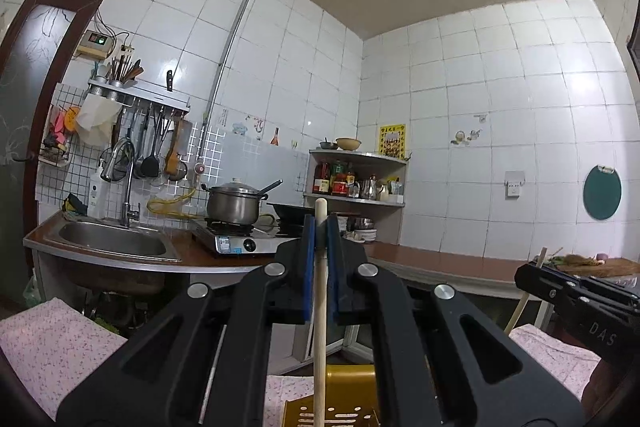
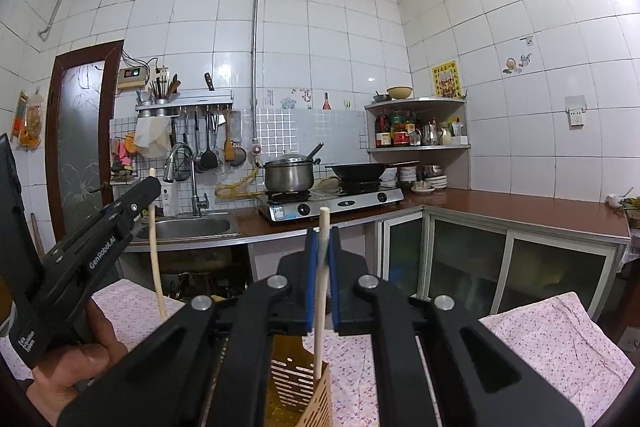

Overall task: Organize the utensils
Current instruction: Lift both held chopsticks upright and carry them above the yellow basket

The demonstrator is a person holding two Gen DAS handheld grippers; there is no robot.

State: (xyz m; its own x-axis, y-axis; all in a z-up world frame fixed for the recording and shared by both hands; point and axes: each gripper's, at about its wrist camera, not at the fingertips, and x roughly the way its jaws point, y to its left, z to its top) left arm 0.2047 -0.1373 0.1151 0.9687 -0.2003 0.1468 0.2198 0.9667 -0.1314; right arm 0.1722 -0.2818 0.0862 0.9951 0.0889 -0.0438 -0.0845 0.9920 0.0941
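Note:
My left gripper [image 1: 320, 227] is shut on a pale wooden chopstick [image 1: 319, 327] held upright; its lower end hangs over a yellow slotted utensil holder [image 1: 340, 415]. My right gripper [image 2: 323, 243] is shut on a second wooden chopstick [image 2: 320, 327], also upright, with its lower end inside the top of the yellow holder [image 2: 296, 387]. The right gripper [image 1: 532, 271] shows at the right edge of the left wrist view with its chopstick [image 1: 518, 311]. The left gripper [image 2: 150, 187] shows at the left of the right wrist view, with its chopstick [image 2: 155, 259].
The holder stands on a table with a pink flowered cloth [image 2: 560, 343]. Behind are a sink [image 2: 188, 227] with a tap, a gas stove [image 2: 332, 203] with a steel pot [image 2: 289, 175] and a wok [image 2: 360, 171], and a corner shelf [image 2: 420, 147] of bottles.

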